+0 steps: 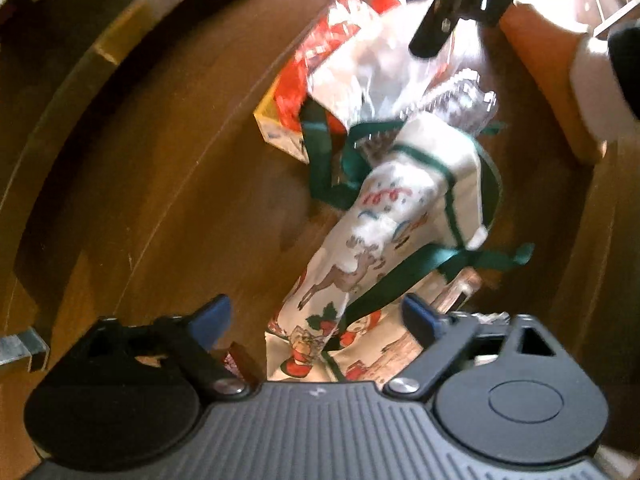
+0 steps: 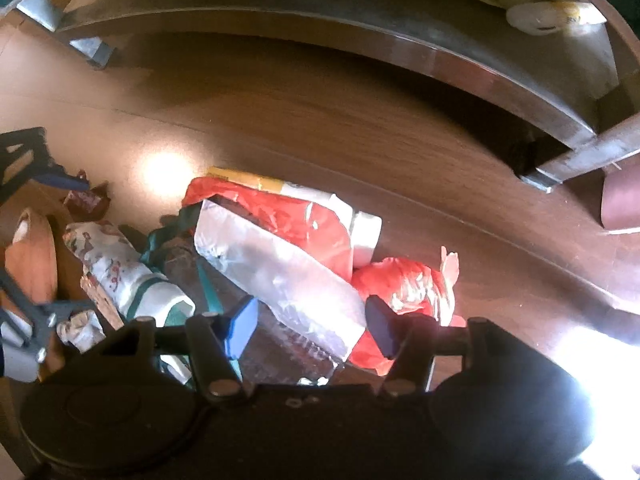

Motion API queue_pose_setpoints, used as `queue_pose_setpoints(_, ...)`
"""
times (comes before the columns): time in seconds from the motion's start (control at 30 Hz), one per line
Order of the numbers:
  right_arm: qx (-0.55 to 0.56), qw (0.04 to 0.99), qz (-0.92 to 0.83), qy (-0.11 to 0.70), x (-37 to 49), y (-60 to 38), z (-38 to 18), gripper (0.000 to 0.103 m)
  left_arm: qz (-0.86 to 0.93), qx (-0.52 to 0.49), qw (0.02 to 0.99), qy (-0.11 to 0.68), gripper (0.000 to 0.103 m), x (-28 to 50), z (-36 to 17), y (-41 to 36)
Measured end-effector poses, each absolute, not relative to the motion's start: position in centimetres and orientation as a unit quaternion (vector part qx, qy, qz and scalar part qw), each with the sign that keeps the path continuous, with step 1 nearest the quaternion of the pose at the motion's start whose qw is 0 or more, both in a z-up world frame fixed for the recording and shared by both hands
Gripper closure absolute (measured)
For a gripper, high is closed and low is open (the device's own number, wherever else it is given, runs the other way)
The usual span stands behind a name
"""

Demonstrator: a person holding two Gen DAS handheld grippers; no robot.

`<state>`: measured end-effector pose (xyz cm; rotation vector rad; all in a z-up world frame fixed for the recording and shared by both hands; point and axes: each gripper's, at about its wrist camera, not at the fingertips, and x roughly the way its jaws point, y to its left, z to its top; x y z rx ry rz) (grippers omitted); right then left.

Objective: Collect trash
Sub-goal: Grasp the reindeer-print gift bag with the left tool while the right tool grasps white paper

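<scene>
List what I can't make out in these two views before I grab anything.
- Left wrist view: lower end of the white reindeer-print wrapping paper, hidden behind the left hand-held gripper.
- Right wrist view: bottom-right wooden floor, washed out by glare.
- Right wrist view: small dark wrapper, too blurred to identify.

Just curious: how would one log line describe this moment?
left gripper: open over reindeer wrapping paper | right gripper: open over clear bag

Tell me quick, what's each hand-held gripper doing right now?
Left hand-held gripper: open, straddling the Christmas-print wrapping paper, not gripping it.
Right hand-held gripper: open, around the silvery bag, pads not pressing.
</scene>
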<state>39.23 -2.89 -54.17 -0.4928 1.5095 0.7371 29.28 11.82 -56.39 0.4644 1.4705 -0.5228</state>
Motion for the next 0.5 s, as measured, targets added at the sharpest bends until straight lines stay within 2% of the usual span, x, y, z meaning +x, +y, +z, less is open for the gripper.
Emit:
queue_pose_setpoints(0.03,-0.220,0.640,0.323,0.662,39.1,-2.9,-54.2,0.052,-0.230,0.217,0.683,0.658,0.031,29.2,-56.9,11.7)
queue_pose_setpoints(0.07,-0.224,0.639,0.322,0.661,39.1,-2.8,-54.3,0.056,-0.226,0.222,0.682,0.660,0.036,29.1,-57.2,11.7)
queue_pose_setpoints(0.1,-0.229,0.638,0.321,0.661,39.1,-2.8,-54.4,0.072,-0.223,0.220,0.680,0.663,0.044,29.1,-57.4,11.8)
queue_pose_setpoints(0.13,-0.237,0.639,0.318,0.659,39.0,-2.7,-54.6,0.079,-0.219,0.213,0.678,0.669,0.049,29.2,-57.6,12.0)
queue_pose_setpoints(0.17,-0.243,0.640,0.316,0.657,39.0,-2.7,-54.5,0.080,-0.216,0.207,0.678,0.672,0.052,29.2,-57.7,12.1)
queue_pose_setpoints(0.23,-0.243,0.640,0.314,0.658,38.9,-2.6,-54.6,0.088,-0.215,0.197,0.677,0.676,0.071,29.3,-57.7,12.4)
queue_pose_setpoints(0.27,-0.246,0.640,0.314,0.657,38.9,-2.6,-54.6,0.090,-0.216,0.198,0.676,0.676,0.073,29.2,-57.8,12.4)
queue_pose_setpoints(0.33,-0.256,0.639,0.315,0.653,38.6,-2.3,-54.3,0.102,-0.217,0.202,0.681,0.670,0.091,29.1,-57.6,12.5)
queue_pose_setpoints(0.5,-0.247,0.639,0.307,0.661,38.4,-2.0,-51.9,0.103,-0.222,0.216,0.692,0.652,0.094,28.7,-55.9,12.3)
